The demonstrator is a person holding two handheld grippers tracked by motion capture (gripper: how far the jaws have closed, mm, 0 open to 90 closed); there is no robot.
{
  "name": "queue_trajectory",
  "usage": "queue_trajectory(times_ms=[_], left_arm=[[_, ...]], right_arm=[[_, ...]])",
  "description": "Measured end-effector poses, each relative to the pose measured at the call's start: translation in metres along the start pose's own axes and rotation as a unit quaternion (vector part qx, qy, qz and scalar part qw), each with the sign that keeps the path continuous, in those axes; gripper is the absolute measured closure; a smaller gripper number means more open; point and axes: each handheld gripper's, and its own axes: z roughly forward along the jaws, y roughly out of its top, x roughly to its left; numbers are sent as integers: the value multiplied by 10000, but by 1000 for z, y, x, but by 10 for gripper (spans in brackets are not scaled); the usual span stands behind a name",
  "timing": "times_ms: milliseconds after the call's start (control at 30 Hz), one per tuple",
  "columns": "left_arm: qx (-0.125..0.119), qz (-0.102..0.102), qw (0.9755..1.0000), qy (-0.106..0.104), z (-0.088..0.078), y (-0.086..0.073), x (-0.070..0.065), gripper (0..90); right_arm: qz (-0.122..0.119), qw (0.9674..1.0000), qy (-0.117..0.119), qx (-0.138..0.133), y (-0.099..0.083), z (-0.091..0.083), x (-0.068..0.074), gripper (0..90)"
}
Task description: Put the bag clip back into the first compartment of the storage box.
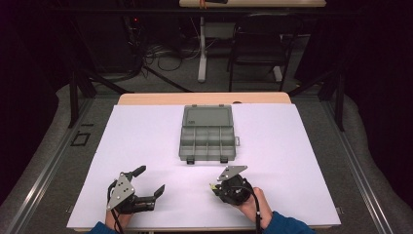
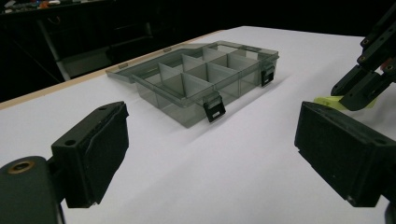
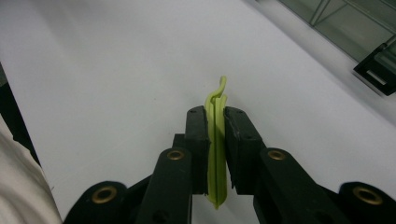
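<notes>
Two tools are in my hands, low in the high view. My right tool [image 3: 215, 128] is clenched on a thin yellow-green strip [image 3: 216, 140], pinched flat between its pads so the strip stands on edge and pokes out past the tips with a small hooked end. I judge I grip it that way to keep it from flopping while I carry it toward the open grey box [image 1: 206, 134], which sits at the centre of the frame on the white counter [image 1: 302, 161], lid laid back, compartments bare as far as I can see. In the high view the right tool [image 1: 220, 186] hovers low, just below and right of the box's front latches. My left tool [image 1: 146, 181] waits at lower left, released, jaws wide apart with nothing between them, probably held clear until the box needs steadying.

Hard to make out: what the strip is, since most of it is buried between the pads. From the left gripper view its green [image 2: 332, 101] peeks under the other tool, whether resting on the counter I cannot tell. The box's far compartments blur together.
</notes>
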Motion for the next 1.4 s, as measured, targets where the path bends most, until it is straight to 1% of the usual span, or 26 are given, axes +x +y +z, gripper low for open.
queue_trajectory(times_ms=[100, 233, 267, 367, 400, 533, 567, 667, 833, 967, 1067, 1167, 1267, 1400], left_arm=[[3, -18, 10000, 3, 1, 0, 0, 99], [18, 13, 10000, -1, 1, 0, 0, 99], [14, -15, 10000, -3, 0, 0, 0, 99], [2, -3, 10000, 1, 1, 0, 0, 99], [35, -1, 10000, -6, 1, -1, 0, 100], [3, -2, 10000, -7, 0, 0, 0, 100], [40, 2, 10000, -12, 1, 0, 0, 100], [14, -11, 10000, -14, 1, 0, 0, 100], [27, -10, 10000, -18, 1, 0, 0, 99], [19, 8, 10000, -21, 1, 0, 0, 99], [24, 8, 10000, -24, 1, 0, 0, 100], [21, 4, 10000, -21, 0, 0, 0, 100], [18, -25, 10000, -21, 0, 0, 0, 100], [22, -12, 10000, -16, 0, 0, 0, 100]], right_arm=[[0, 10000, -6, -31, 0, -1, -1, 805], [0, 10000, -8, -40, 1, -2, -2, 805], [11, 10000, -30, -73, 1, -4, -3, 806], [-11, 9999, -47, -122, 1, -5, -3, 806], [-12, 9999, -47, -131, 1, -6, -4, 806], [-7, 9998, -72, -158, 2, -7, -6, 806], [-22, 9998, -83, -172, 2, -8, -6, 806], [-30, 9997, -102, -211, 2, -9, -7, 806], [-26, 9995, -154, -262, 3, -12, -10, 806], [-41, 9990, -253, -362, 5, -17, -14, 806], [-41, 9989, -257, -378, 6, -18, -15, 806], [-35, 9987, -322, -405, 7, -21, -17, 807], [-39, 9985, -357, -413, 9, -23, -19, 807], [-53, 9983, -392, -434, 12, -24, -21, 807]])
